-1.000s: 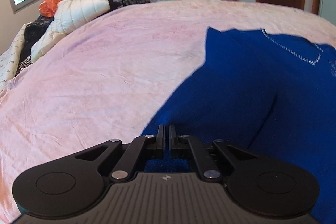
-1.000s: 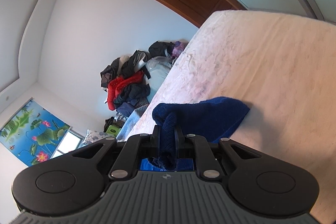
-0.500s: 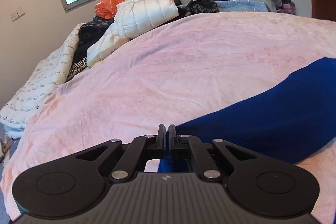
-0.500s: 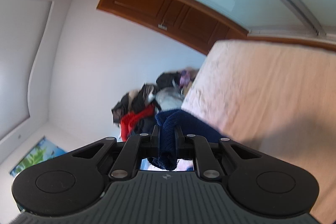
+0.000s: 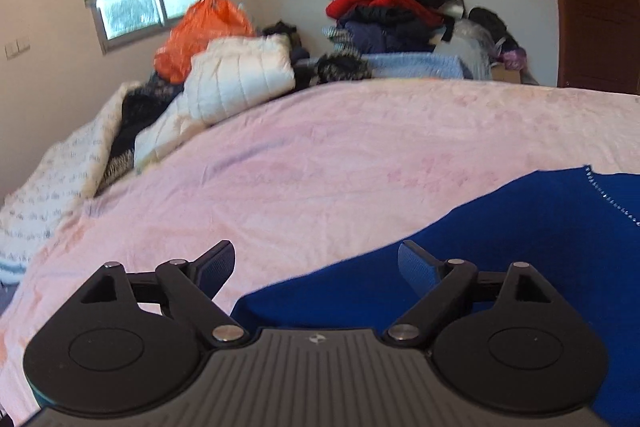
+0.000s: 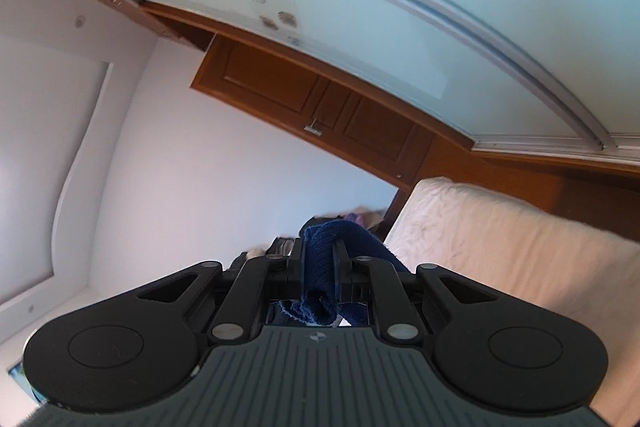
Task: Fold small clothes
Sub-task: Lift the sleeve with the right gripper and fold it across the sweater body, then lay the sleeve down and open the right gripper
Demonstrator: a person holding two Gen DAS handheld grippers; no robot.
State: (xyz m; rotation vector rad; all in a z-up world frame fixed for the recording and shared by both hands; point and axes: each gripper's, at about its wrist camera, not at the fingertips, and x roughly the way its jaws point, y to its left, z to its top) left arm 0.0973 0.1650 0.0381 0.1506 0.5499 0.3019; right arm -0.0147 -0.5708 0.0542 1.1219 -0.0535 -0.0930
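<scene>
Soft daylight from window [image 5: 154, 9]; slight motion blur; fisheye-bent edges.

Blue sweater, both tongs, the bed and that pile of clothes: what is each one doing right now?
Blue sweater: partly lying on the bed, one bunched part pinched and lifted.
Left tongs: open, just spread apart, nothing between them.
Right tongs: shut on the blue sweater.
Pink bedspread: spread over the bed, lightly wrinkled.
Clothes pile: heaped, unfolded, against the far wall.
Orange bag: crumpled, sitting by the window.

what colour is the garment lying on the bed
Deep blue garment, with pale stitching near one edge; clearest in the left wrist view.
</scene>
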